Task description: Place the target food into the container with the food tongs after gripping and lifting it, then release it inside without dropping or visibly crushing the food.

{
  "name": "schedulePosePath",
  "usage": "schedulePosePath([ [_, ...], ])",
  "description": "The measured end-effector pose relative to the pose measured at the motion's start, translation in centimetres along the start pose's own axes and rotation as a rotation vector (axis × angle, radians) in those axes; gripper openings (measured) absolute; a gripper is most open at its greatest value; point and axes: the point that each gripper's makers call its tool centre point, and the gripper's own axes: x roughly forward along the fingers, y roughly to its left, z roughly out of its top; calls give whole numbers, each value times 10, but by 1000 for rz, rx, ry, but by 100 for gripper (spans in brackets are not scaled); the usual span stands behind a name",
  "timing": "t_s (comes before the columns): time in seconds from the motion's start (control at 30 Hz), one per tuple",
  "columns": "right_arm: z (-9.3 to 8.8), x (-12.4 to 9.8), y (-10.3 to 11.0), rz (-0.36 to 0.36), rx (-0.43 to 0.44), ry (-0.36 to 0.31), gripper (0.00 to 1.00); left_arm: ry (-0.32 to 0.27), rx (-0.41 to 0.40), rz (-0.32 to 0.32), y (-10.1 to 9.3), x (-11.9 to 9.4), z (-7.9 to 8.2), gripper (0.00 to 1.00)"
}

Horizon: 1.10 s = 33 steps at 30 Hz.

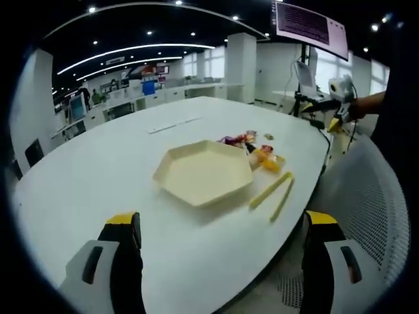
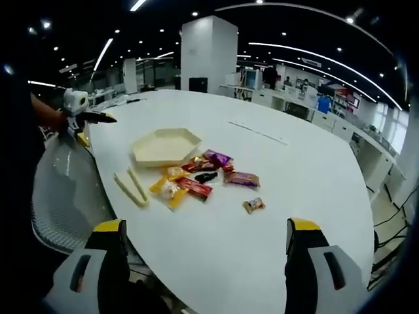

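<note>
Ahead of the right gripper, jaws wide apart w/ nothing between, sit the food tongs up-left, snack packets dead ahead, hexagonal container beyond them. Left gripper jaws also apart, empty; container straight ahead, tongs fwd-right, snacks just past it. Step in hand looks like grabbing the tongs: come in along their length, clamp mid-handle so tips can squeeze. Target packet unclear. Table bare otherwise; mesh chair hugs the edge near the tongs, mind the approach. Squeeze lightly, packets prob crush easy.
</note>
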Motion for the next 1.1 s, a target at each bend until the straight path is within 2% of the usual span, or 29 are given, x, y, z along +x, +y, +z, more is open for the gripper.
schedulePosePath([
  [0.03, 0, 0, -1, -2, 2, -3, 100, 41, 6, -25, -4, 2, -7, 99],
  [0.1, 1, 0, -4, -11, 12, -17, 100, 83, 17, -60, -10, 4, -16, 99],
  [0.17, 0, 0, -3, -8, 28, -23, 100, 75, 30, -61, -12, 5, -14, 99],
  [0.27, -5, 1, 4, 17, 17, -5, 100, 54, 38, -30, -6, 4, -10, 100],
  [0.3, -9, 3, 7, 30, 11, 13, 100, 10, 25, -13, -3, 2, -2, 100],
  [0.33, -11, 4, 9, 38, 11, 26, 100, -9, 38, 0, -1, 0, 1, 100],
  [0.43, -7, 7, 11, 47, -15, 24, 100, 25, 31, 4, 1, 0, -5, 100],
  [0.67, -3, 8, 13, 51, -37, 36, 100, 1, 6, -60, -12, 0, 1, 100],
  [0.8, -1, 9, 14, 58, -59, 38, 100, 13, 31, -67, -13, 1, -2, 100],
  [1.1, 3, 10, 11, 50, -48, 20, 100, 40, 75, -97, -14, 0, -5, 96],
])
